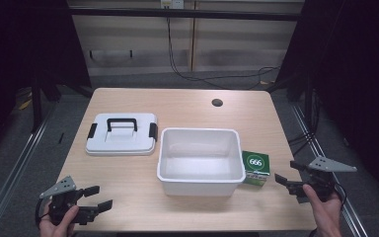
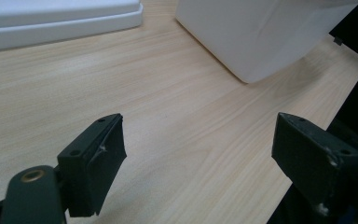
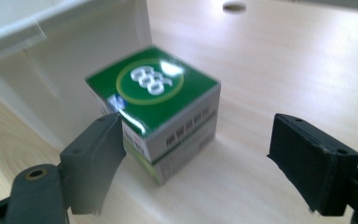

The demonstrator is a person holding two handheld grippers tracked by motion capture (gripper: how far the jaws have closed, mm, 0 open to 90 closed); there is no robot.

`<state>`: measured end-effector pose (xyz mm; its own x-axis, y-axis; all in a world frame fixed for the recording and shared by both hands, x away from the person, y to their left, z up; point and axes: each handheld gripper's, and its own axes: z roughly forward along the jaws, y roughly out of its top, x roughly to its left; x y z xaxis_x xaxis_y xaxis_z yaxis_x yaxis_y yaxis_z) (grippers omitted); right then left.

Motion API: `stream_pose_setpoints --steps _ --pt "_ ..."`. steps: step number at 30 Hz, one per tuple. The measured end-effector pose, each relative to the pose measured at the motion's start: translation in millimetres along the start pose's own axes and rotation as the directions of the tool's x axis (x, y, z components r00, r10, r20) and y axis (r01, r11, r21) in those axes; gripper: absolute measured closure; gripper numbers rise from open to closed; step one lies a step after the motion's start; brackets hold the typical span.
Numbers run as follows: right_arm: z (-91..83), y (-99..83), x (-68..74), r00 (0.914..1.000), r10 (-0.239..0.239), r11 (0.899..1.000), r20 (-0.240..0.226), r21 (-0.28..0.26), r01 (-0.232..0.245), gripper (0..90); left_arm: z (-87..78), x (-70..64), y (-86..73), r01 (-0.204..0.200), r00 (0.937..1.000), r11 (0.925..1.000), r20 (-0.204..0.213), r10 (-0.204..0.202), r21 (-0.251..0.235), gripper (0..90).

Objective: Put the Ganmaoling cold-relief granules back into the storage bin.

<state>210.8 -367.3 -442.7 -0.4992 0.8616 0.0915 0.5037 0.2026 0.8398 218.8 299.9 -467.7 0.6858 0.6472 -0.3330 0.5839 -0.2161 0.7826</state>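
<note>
Both pairs of fingers stand wide apart and hold nothing. On the right gripper (image 3: 196, 158) they frame the green box (image 3: 156, 100) without touching it; on the left gripper (image 2: 196, 158) they hang over bare table (image 2: 168, 116). Seen from the high view, the box sits at about four o'clock from the white bin (image 1: 200, 182), just beside its wall, with the lid (image 1: 122, 133) at ten o'clock.

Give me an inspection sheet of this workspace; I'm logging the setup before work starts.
Surface: wooden table, with a round hole.
Job's things: green box beside the white tub, on its right; lid flat on the tub's left.
Clutter: nothing seen.
Grippers: left gripper open over bare wood; right gripper open, facing the box, not touching.
Cables: black cable on the floor behind.
Surroundings: dark curtains, wood panels.
</note>
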Motion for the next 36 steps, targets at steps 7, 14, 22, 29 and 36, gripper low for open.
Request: stream_pose_setpoints --steps 7,14,22,29,36 --pt "-2.1 1.0 0.9 0.9995 0.016 0.999 -0.028 -0.028 -0.017 17.8 0.2 0.5 -0.1 0.003 1.0000 1.0000 -0.002 -0.003 -0.002 17.2" --pt "-2.2 8.6 4.4 0.9987 -0.021 0.999 -0.046 -0.026 0.020 18.9 0.3 0.6 0.1 0.002 1.0000 1.0000 -0.002 -0.002 0.001 17.2" --pt "0.6 27.8 12.2 0.9948 -0.054 0.998 -0.086 0.009 0.055 13.7 0.5 0.4 0.1 0.002 1.0000 1.0000 0.009 -0.002 0.003 17.2" --pt "1.7 46.1 14.7 0.9842 -0.068 0.997 -0.164 -0.041 0.062 13.5 0.1 0.1 -0.2 0.005 1.0000 1.0000 0.002 -0.005 0.000 17.2" --pt "6.8 55.1 19.9 0.9814 -0.098 0.995 -0.165 0.018 0.102 13.4 1.0 0.1 -0.4 0.002 1.0000 1.0000 0.003 -0.002 0.007 17.2"
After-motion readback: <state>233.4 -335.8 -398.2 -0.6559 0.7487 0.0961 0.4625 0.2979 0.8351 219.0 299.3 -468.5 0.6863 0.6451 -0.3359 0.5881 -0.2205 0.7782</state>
